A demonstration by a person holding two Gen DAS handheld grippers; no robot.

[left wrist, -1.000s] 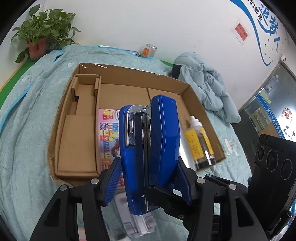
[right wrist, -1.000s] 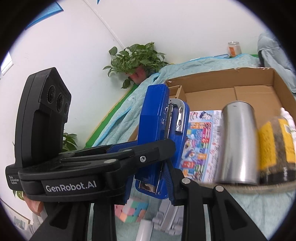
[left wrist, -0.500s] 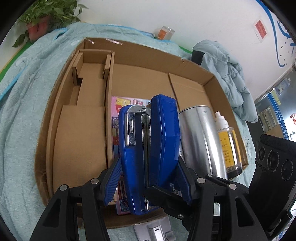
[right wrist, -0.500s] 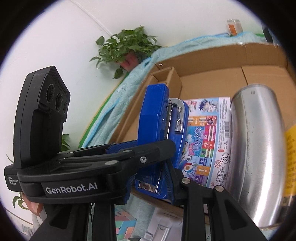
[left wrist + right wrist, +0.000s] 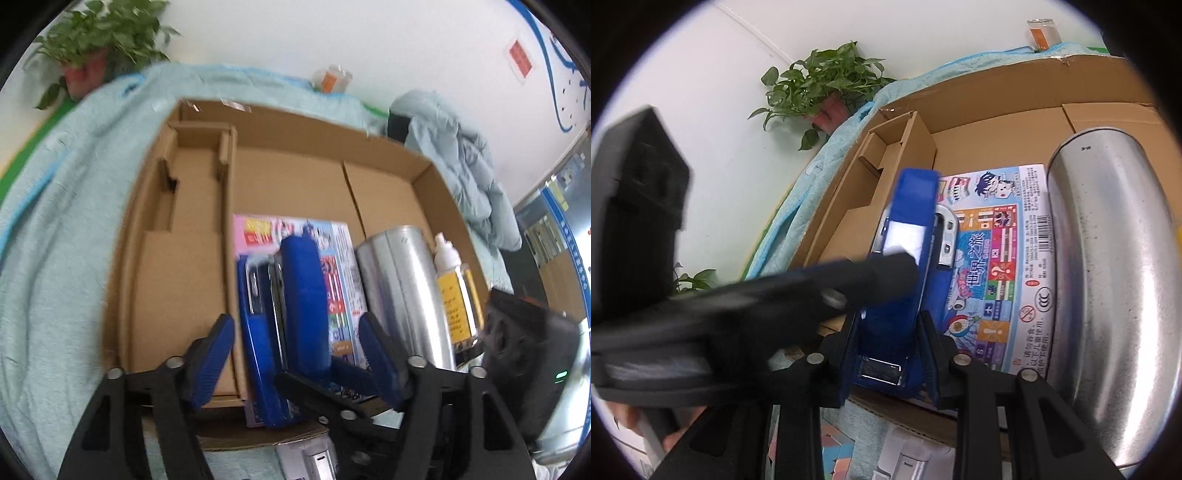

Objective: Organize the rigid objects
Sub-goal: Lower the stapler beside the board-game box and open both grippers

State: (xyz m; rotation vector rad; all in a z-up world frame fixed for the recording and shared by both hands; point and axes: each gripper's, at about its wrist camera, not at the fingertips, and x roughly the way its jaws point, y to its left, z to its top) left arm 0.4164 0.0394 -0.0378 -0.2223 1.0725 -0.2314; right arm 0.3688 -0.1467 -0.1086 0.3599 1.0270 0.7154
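Blue plastic-and-metal stapler (image 5: 291, 314) was being placed in the brown cardboard box (image 5: 295, 155); left gripper (image 5: 299, 354) opening, right gripper (image 5: 890, 354) clamped. Release next.

The near end of the blue stapler (image 5: 295, 314) is hidden behind the black arm crossing between the opening jaws. The board game box (image 5: 1004, 258) beneath it is largely covered. The steel tumbler (image 5: 1108, 277) right of the jaws is cut off by the frame edge. The left gripper's body (image 5: 757, 295) is motion-blurred.
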